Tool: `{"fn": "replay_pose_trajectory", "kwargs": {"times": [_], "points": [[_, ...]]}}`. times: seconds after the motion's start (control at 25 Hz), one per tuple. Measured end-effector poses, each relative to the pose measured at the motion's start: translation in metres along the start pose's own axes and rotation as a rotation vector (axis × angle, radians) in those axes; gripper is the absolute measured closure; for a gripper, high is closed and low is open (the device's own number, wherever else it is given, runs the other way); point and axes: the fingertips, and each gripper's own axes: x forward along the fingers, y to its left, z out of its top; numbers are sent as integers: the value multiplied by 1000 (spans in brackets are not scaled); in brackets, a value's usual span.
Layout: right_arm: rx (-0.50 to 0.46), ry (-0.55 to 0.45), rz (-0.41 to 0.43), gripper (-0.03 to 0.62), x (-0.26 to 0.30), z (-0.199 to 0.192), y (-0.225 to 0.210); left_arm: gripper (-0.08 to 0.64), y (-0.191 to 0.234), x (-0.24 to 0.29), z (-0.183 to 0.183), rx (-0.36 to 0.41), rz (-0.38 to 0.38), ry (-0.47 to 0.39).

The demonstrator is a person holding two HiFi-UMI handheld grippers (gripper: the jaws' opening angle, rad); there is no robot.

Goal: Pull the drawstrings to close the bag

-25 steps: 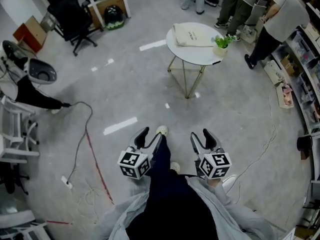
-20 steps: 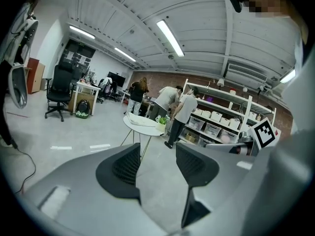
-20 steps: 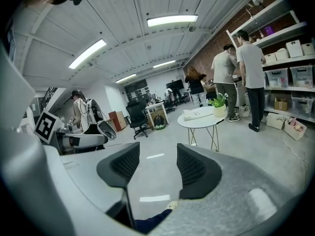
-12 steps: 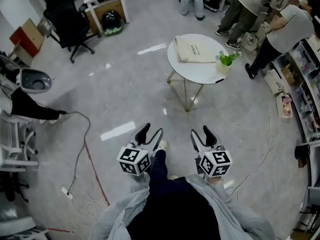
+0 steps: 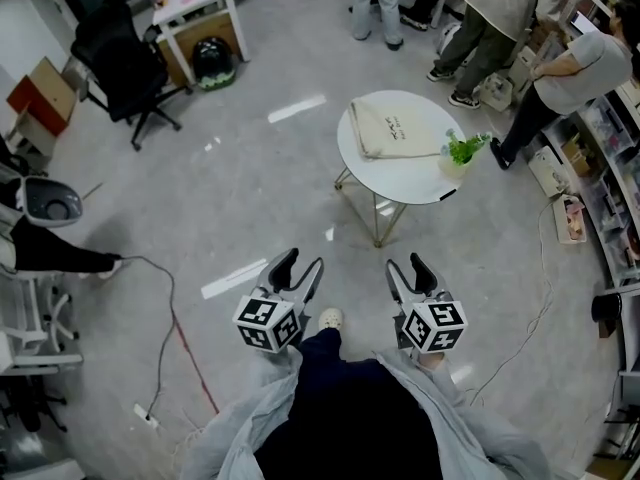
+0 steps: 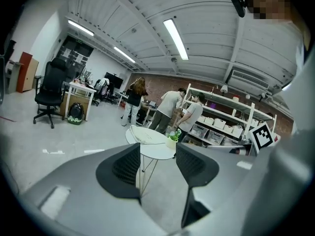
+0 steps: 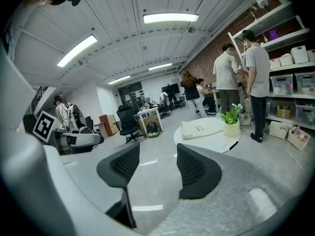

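Note:
A cream drawstring bag (image 5: 396,128) lies flat on a round white table (image 5: 400,173) some way ahead of me; it also shows as a pale bag (image 7: 201,128) in the right gripper view and a small bag (image 6: 146,134) in the left gripper view. My left gripper (image 5: 298,265) and right gripper (image 5: 406,269) are held in front of my body, well short of the table. Both stand open with nothing between their jaws.
A small potted plant (image 5: 462,151) stands at the table's right edge beside a black pen. Several people (image 5: 505,18) stand by shelves (image 5: 610,158) on the right. A black office chair (image 5: 125,63) and a desk are at far left; cables (image 5: 165,308) trail on the floor.
I have walked forward: the table and bag are nearer and lower in the head view. Both grippers keep their places before my body, still open.

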Motion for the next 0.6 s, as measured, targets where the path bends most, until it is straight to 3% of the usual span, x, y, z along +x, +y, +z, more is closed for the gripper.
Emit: {"fn": "replay_pose_trajectory", "kwargs": {"times": [0.32,0.6], "points": [[-6,-11,-5,360,54,16,10,334,48,30,25,9,-18,-3],[6,42,-16,360,61,-7,15,336,57,27,3,-25,-43,44]]}}
